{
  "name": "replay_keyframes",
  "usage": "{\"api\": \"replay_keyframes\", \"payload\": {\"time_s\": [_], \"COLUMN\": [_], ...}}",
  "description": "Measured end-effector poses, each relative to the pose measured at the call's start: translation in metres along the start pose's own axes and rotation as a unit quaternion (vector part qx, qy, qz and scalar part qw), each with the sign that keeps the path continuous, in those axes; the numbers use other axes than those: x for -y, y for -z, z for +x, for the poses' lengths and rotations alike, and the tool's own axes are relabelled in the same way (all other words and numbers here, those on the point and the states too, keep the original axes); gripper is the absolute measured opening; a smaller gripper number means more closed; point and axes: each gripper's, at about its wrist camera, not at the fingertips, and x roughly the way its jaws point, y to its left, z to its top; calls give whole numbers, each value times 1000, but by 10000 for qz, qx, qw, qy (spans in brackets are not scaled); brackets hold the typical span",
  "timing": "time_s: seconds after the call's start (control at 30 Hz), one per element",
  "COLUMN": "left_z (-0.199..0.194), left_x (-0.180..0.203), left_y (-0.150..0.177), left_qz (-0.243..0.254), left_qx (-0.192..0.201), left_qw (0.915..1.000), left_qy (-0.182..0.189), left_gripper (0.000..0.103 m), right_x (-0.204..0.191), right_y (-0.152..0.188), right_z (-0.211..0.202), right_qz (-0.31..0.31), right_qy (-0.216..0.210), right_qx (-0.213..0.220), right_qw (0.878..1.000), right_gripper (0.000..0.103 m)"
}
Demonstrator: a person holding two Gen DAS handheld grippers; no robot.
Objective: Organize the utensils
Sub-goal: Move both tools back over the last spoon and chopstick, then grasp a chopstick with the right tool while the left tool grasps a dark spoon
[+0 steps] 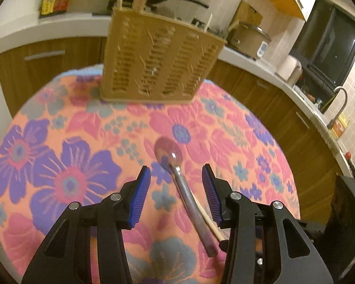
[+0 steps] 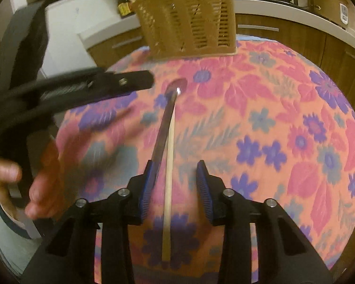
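Observation:
A metal spoon lies on the flowered tablecloth, its bowl pointing to the tan slotted utensil basket at the far edge. A wooden chopstick lies under its handle. My left gripper is open, its blue pads either side of the spoon's neck, above it. In the right wrist view the spoon and chopstick run forward between my open right gripper. The basket holds a few wooden utensils. The left gripper shows blurred at left.
Kitchen counters and wooden cabinets surround the round table. A cooker pot and a sink tap stand on the counter to the right. The person's hand is at the left.

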Motion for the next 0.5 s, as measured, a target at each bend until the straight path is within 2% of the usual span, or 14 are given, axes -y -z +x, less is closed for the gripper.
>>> {"api": "replay_keyframes", "payload": {"time_s": [0.13,0.27,0.4,0.47,0.5], "left_z": [11,21,30,32,32], "left_x": [4,6,8,13,14], "left_y": [6,10,11,11,10], "left_qz": [-24,-54,-21,39,71], "left_qx": [-190,-318,-409,-407,-400], "left_qw": [9998,9995,9991,9990,9990], "left_qy": [52,37,-78,-156,-186], "left_gripper": [41,41,41,41,41], "right_x": [-5,-8,-14,-17,-16], "right_y": [9,12,12,14,14], "right_z": [-2,-4,-4,-4,-4], "right_qz": [-111,-164,-357,-441,-452], "right_qy": [136,165,370,558,616], "right_qx": [-8,-47,-35,-19,-18], "right_qw": [9998,9997,9987,9975,9971], "right_gripper": [23,23,22,10,8]}}
